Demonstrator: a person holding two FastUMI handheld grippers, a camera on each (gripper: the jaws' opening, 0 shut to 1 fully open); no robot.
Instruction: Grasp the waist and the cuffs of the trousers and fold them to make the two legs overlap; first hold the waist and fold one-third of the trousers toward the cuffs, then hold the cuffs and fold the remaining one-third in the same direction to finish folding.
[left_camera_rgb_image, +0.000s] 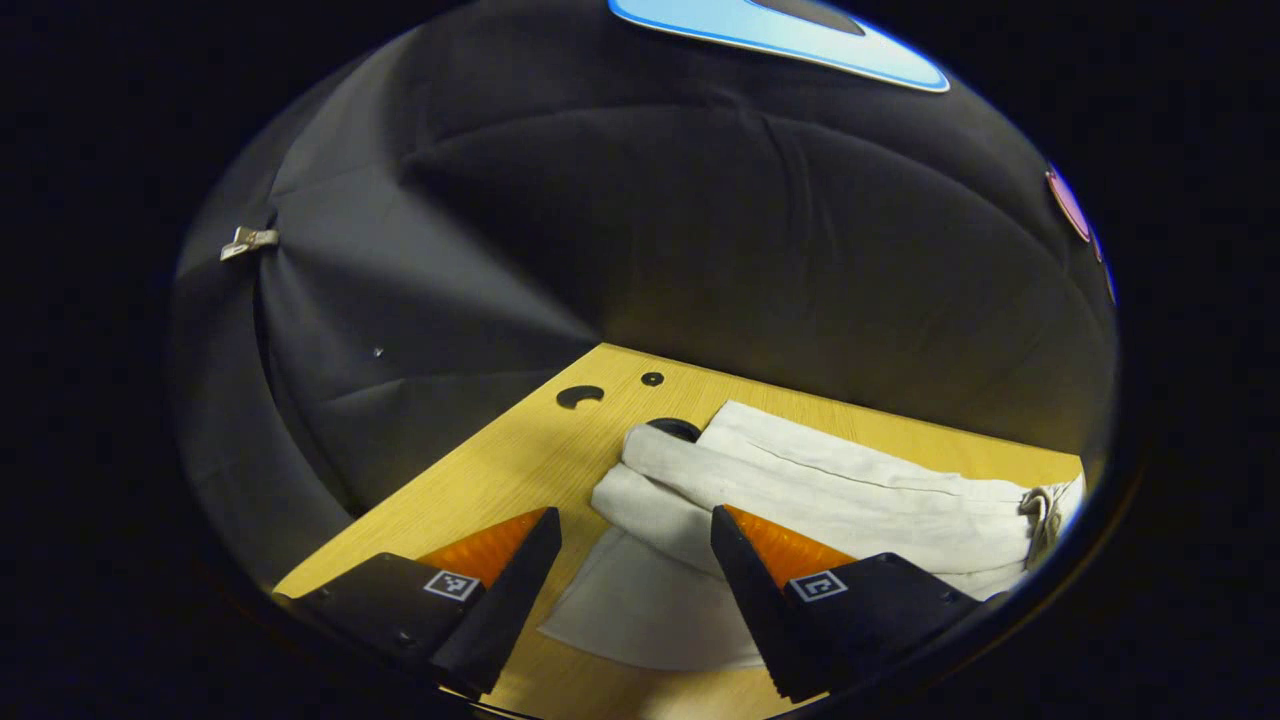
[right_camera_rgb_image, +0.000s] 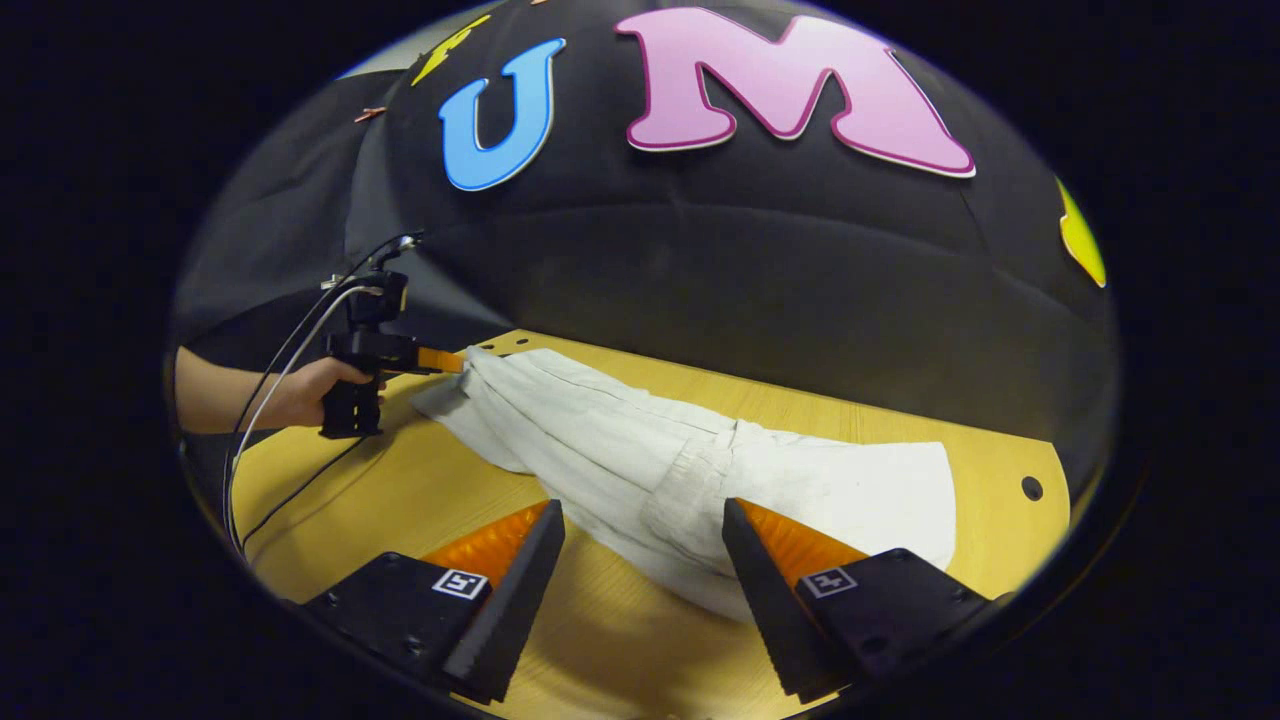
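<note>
No readable words, brand names or numbers appeared on anything. The only signs were small square black-and-white coded markers: one on each finger base of the left hand-held gripper (left_camera_rgb_image: 636, 560) in the left gripper view, and one on each finger base of the right hand-held gripper (right_camera_rgb_image: 643, 555) in the right gripper view. None spelled out text.

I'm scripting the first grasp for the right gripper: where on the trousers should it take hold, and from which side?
Probably the near edge of the trousers, just ahead of the open right gripper. The cloth lies flat on the table, so come in low from the near side, sliding one finger under the hem. The left gripper is at the far end, leaving this end free.
</note>
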